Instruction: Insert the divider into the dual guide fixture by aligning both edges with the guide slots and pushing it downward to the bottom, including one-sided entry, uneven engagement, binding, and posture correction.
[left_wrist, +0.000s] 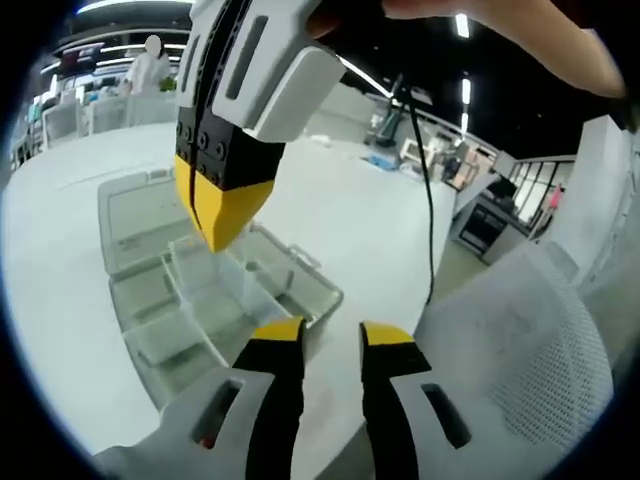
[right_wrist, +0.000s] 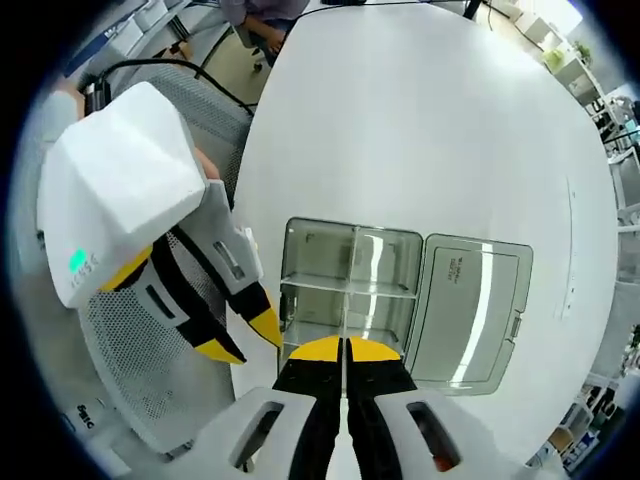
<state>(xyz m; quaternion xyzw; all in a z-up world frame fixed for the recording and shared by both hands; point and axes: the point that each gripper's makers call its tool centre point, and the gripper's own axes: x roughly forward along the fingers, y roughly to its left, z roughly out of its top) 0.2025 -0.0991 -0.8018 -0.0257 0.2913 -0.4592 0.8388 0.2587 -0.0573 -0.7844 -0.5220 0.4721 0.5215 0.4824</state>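
A clear plastic box (right_wrist: 300, 262) with inner walls, the guide fixture, lies on the white table with its lid (right_wrist: 470, 310) folded open to the side. My right gripper (right_wrist: 345, 350) hangs right over the box, shut on a thin clear divider (right_wrist: 345, 312) that I see edge-on, reaching down into the box. In the left gripper view the right gripper (left_wrist: 215, 235) comes down from above, its yellow tip just over the box (left_wrist: 300, 285) and the divider (left_wrist: 230, 272) under it. My left gripper (left_wrist: 332, 340) stands open beside the box's near edge, holding nothing; its yellow fingertips (right_wrist: 265, 325) are close to the box wall.
The white table (right_wrist: 420, 120) spreads wide beyond the box. A grey mesh chair (left_wrist: 530, 330) stands at the table's edge, and a black cable (left_wrist: 425, 180) hangs there. A person in white (left_wrist: 150, 65) stands far off among desks.
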